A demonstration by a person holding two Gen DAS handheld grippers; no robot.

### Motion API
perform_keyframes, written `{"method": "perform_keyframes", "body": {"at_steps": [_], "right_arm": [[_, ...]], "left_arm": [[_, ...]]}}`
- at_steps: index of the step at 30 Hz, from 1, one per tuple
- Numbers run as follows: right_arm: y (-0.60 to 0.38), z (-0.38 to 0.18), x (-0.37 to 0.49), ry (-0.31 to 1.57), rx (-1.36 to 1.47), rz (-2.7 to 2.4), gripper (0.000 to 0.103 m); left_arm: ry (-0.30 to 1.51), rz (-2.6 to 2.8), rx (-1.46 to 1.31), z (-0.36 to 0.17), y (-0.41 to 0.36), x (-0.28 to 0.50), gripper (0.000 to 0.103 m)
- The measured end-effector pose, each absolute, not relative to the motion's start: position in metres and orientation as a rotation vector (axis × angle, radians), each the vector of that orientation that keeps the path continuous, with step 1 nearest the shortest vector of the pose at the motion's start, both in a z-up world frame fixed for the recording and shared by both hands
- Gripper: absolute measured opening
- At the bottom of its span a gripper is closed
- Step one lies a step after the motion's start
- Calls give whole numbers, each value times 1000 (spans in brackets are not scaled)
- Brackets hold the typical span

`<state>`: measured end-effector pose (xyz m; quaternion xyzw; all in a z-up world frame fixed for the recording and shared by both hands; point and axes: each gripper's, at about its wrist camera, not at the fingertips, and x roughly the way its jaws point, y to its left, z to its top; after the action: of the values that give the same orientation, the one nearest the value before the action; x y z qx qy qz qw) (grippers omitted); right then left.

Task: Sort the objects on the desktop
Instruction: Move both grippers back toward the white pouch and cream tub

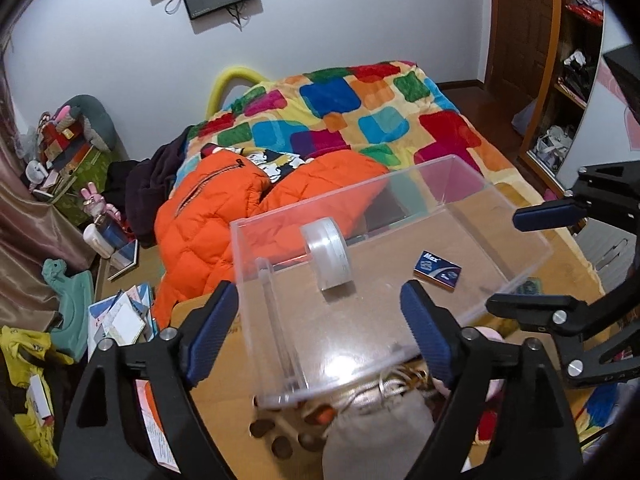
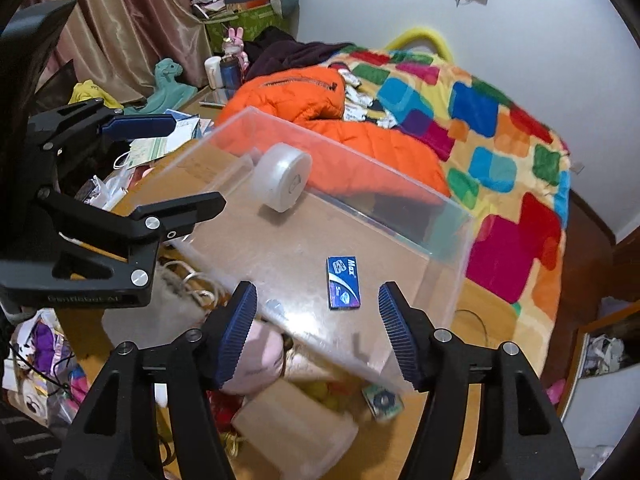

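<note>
The left tongs [image 1: 320, 336] are standing wide apart above the near end of the clear acrylic box [image 1: 460, 176], with nothing between their blue pads. The right tongs [image 2: 318, 332] are also gaping, somewhat less widely, and they too are gripping nothing; only the box's near wall and floor are showing through the gap.

The box is sitting on the wooden counter [image 2: 492, 320], its long axis running away toward the bed [image 1: 360, 108]. Inside it, a roll of clear tape [image 1: 326, 254] is standing on its edge near the far wall, at about twelve o'clock from the left tongs. A small blue staple box [image 1: 438, 270] is lying flat on the box floor, well apart from the roll, at roughly one o'clock from the left tongs. In the right wrist view the staple box [image 2: 344, 283] is lying just beyond the gap of the right tongs, at about twelve o'clock, and the tape roll [image 2: 282, 176] is sitting at eleven o'clock.

Outside the box, at six o'clock in the left view, a grey cloth pouch [image 1: 380, 432] is resting on the counter beside a few brown round pieces [image 1: 280, 440]. An orange padded jacket [image 1: 208, 216] is lying on the bed, behind the box.
</note>
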<state>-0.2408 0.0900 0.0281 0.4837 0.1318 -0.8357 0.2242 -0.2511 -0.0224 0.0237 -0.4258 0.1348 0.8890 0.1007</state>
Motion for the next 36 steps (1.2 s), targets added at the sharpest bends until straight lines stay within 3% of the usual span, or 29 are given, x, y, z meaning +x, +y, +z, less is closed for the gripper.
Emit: {"method": "perform_keyframes", "body": {"at_steps": [5,18,31,36], "right_arm": [[93,48,-211,362,1267,-2348,72],[114,70,-152,351,1170,-2435,73],[133,47,-119,371,1124,-2543,73],[135,29,-110,303,1097,-2547,80]], "left_arm": [[454,2673,-1201,43,-18,-224,86],[465,2724,-1103,68,-19,-161,92],[298,2642,-1271,21,-46,-143,93],[258,2603,-1334,-6,-50,-141,93]]}}
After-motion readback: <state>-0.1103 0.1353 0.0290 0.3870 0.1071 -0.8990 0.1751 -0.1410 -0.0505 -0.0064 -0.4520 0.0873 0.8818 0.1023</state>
